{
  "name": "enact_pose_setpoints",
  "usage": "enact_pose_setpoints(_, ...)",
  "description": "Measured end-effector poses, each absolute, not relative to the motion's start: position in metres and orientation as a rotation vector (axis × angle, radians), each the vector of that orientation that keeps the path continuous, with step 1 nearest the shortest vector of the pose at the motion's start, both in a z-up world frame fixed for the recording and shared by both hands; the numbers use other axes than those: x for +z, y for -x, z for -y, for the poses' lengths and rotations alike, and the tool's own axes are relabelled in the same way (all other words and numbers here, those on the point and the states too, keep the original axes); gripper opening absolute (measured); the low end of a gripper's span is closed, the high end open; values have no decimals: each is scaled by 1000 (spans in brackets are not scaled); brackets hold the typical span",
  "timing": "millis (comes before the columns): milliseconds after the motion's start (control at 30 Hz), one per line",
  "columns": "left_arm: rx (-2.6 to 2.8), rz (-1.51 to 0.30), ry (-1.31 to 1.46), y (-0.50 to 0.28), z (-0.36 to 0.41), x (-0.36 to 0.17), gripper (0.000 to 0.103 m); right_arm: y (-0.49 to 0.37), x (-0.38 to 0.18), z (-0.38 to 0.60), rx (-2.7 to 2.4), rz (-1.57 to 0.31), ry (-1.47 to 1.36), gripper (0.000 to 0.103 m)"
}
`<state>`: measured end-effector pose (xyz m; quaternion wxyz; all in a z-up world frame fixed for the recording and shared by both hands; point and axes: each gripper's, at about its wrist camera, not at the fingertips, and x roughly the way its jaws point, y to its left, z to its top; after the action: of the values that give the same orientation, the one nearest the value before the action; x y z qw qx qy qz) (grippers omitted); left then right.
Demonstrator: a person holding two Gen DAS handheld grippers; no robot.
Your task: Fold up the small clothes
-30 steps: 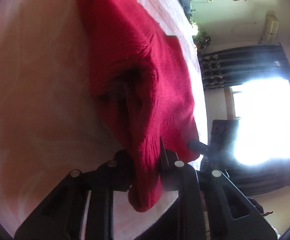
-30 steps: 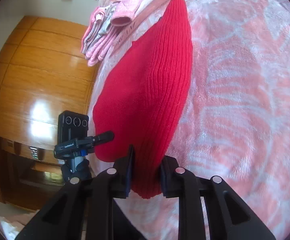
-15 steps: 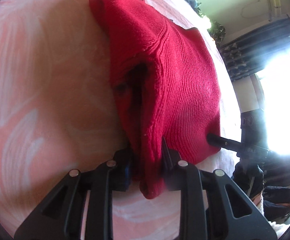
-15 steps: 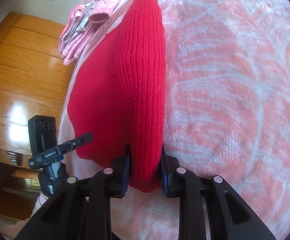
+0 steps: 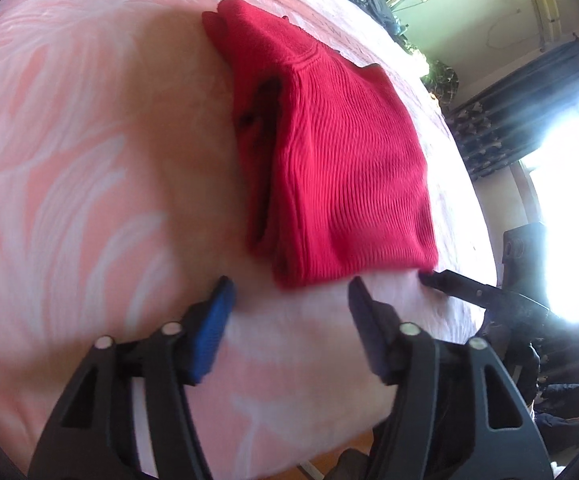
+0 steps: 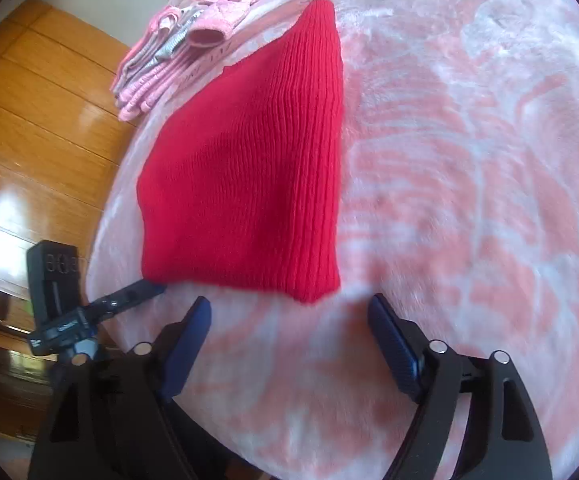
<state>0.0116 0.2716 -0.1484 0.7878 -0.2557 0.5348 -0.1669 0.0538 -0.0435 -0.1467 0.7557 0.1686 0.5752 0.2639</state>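
Folded red sweater point(image 5: 345, 168) lies just beyond both spread, empty grippers point(image 5: 289, 290) point(image 6: 289, 312).

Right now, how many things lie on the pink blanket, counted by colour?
Red: 1, the folded red knit garment
Pink: 1, the stack of pink clothes; how many pieces it holds I cannot tell
Total: 2

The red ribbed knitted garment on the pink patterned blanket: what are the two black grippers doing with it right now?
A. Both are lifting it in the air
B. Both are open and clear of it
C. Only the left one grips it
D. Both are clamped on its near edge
B: the red ribbed knitted garment lies folded on the pink patterned blanket, while the left gripper and right gripper stand open just short of its near edge.
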Motion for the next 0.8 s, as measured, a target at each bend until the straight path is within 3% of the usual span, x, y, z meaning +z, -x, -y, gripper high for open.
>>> enact_pose_setpoints(67, -351, -1133, 556, 3, -273, -146, 72, -41, -144, 43, 533, -1248, -314, 85)
enact_pose_setpoints(333, -285, -1074, 524, 37, -270, -144, 79, -4, -142, 23, 406, -1221, -132, 99)
enact_pose_setpoints(800, -29, -1105, 368, 64, -258, -102, 85, 32, -91, 3, 208, -1117, 46, 99)
